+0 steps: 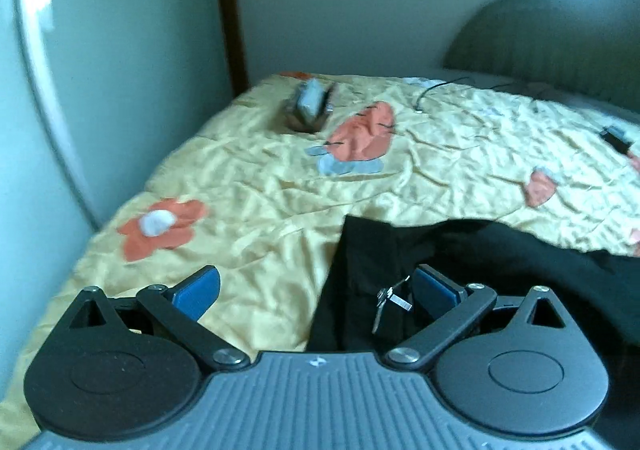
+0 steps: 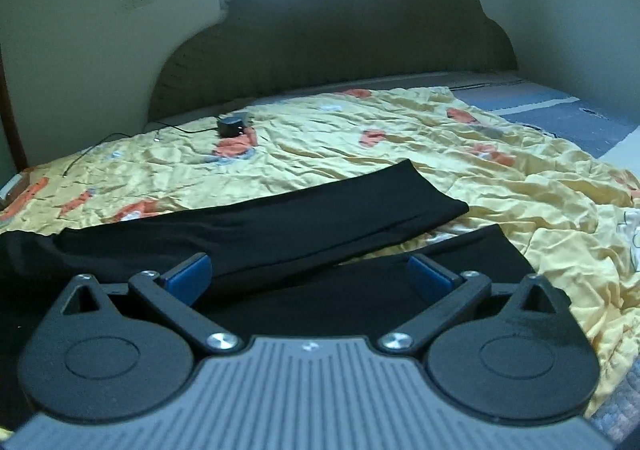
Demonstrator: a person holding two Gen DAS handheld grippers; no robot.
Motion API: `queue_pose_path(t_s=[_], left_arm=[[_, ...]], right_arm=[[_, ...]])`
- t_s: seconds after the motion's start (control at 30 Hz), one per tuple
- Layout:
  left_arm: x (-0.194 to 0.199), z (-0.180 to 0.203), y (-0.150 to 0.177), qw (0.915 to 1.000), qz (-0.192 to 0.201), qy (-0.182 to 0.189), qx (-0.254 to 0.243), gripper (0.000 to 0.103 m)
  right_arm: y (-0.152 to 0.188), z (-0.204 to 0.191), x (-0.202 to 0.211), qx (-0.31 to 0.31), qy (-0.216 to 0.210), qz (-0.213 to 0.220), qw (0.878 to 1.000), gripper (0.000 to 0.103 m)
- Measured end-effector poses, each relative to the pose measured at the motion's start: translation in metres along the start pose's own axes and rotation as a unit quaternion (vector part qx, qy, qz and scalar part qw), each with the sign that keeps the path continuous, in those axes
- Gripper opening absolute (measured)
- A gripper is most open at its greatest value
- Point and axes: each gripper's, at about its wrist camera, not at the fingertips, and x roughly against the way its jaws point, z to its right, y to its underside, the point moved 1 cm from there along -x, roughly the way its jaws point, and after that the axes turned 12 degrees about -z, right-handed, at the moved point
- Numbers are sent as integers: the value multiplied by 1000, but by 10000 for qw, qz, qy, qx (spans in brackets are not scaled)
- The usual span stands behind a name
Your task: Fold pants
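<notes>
Black pants [image 2: 320,222] lie spread on a yellow floral bedspread [image 2: 400,138]. In the right wrist view both legs stretch away to the right, the far leg [image 2: 400,194] above the near leg [image 2: 460,250]. My right gripper [image 2: 308,276] hovers open over the near leg, blue pads wide apart. In the left wrist view the waist end of the pants [image 1: 372,270] shows a metal clasp [image 1: 390,296]. My left gripper [image 1: 316,290] is open above that waist edge, nothing between its pads.
A dark headboard [image 2: 340,42] stands at the far end of the bed. A small black device with a cable [image 2: 231,127] lies on the bedspread. A boxy wallet-like object [image 1: 310,106] sits near the bed's far left edge, next to a white wall [image 1: 120,50].
</notes>
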Motion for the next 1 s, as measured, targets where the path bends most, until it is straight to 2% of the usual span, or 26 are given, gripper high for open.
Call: queue_pose_path(t_s=[0.13,0.23,0.4,0.63,0.8,1.0], left_arm=[[-26,-1,-18,9975,-221,657,-108,103],[-48,-3,-31,9948,-303,959,-163,103],[-87,-13,-48,9903,-594,1256,-1,103],[-111,-16,-61,9800,-600,1872,-294,103],[-124,-17,-63,9725,-737,2152,-508,103],[-110,-29,-53,9477,-762,2996,-793,102]], right_arm=[[-7,4,-7,-119,114,-22,9999,103],[-10,4,-11,-119,273,15,9996,103],[-12,1,-19,-65,549,2,9985,103],[-20,3,-24,-211,903,148,9956,103],[-23,2,-28,-245,1050,175,9940,103],[-25,-6,-27,-36,1273,255,9915,103]])
